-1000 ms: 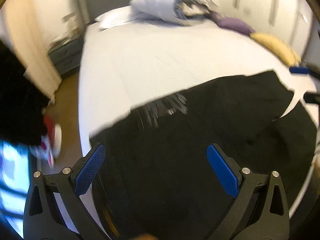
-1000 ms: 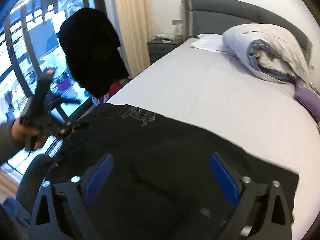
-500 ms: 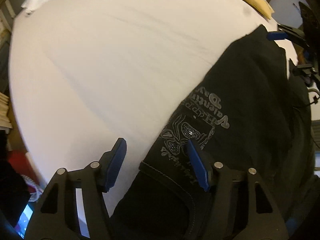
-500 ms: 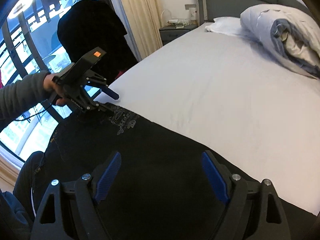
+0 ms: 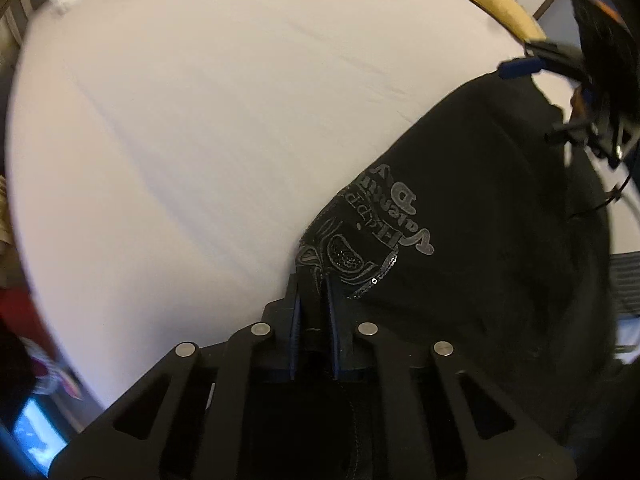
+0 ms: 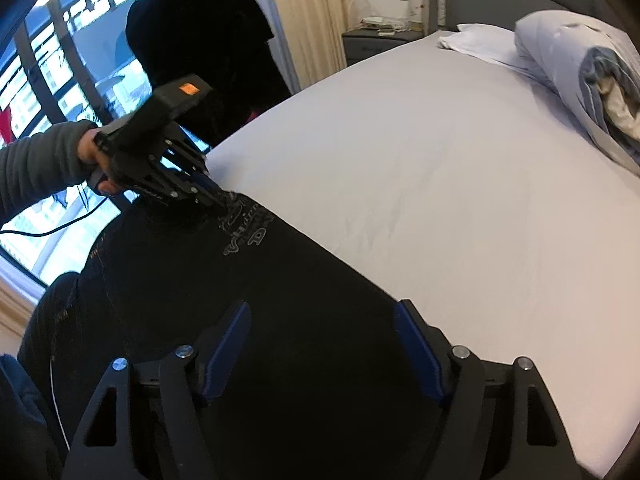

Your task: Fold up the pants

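Black pants (image 5: pixel 480 260) are showing a silvery grey print, lying over a white bed (image 5: pixel 200 120). Blue pads are lining the black fingers (image 6: pixel 416 356). A yellow cushion (image 5: pixel 492 4) is sitting by, near beige curtains (image 6: pixel 308 20).

Daylit window (image 6: pixel 48 92) glare (edges warped, blurred).

The black pants (image 5: pixel 460 240) carry a silver print, upside down, reading partly "Valent…" with a large "D".
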`<act>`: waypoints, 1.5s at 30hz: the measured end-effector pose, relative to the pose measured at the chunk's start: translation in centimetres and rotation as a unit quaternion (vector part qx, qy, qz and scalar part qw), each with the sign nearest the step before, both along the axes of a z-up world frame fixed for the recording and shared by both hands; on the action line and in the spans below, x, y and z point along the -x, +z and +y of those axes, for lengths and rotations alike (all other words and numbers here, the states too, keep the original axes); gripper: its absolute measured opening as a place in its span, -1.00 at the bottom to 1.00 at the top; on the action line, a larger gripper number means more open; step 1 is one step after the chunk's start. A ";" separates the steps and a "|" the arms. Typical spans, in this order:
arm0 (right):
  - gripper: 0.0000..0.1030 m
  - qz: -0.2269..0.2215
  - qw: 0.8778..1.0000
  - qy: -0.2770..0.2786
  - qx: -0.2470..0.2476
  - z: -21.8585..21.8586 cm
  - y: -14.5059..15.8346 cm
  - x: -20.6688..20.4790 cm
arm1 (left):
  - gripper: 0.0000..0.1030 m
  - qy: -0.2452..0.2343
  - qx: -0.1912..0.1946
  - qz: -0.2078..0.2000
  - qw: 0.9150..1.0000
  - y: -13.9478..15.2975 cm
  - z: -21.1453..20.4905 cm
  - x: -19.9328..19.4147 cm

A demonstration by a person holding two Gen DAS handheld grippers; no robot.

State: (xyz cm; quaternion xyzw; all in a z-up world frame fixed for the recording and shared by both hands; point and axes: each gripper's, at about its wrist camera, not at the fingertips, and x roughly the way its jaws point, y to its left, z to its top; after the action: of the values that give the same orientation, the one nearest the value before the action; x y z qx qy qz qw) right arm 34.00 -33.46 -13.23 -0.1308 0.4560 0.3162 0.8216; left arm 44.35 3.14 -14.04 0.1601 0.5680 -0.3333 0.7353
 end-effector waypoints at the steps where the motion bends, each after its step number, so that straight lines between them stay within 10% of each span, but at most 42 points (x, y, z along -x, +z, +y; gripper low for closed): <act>1: 0.49 -0.001 1.000 0.007 0.009 0.3 0.0 -0.2 | -0.85 0.004 -0.002 -0.025 1.000 0.8 0.0 1.0; 8: 0.36 0.010 0.996 0.060 0.071 3.5 0.1 -2.8 | -0.87 -0.024 -0.025 -0.171 0.985 5.0 -1.3 7.0; 25: -0.86 0.069 0.987 0.068 0.132 8.6 -2.8 -5.7 | -0.87 -0.028 -0.034 -0.193 0.980 5.1 -0.2 8.6; 33: -0.90 0.122 0.988 -0.092 -0.009 5.5 -0.8 -3.7 | -0.87 -0.016 -0.031 -0.206 0.978 6.3 -0.2 9.9; 45: -0.91 0.157 0.947 -0.203 -0.194 1.5 -1.1 9.3 | -0.88 -0.034 -0.032 -0.237 0.970 7.9 -2.1 21.8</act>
State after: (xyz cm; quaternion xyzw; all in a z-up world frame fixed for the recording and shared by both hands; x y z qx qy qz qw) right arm 24.69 -31.92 -14.29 0.1779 0.5259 0.2415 0.7959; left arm 22.55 1.02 -6.15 0.2770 0.3819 -0.2926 0.8318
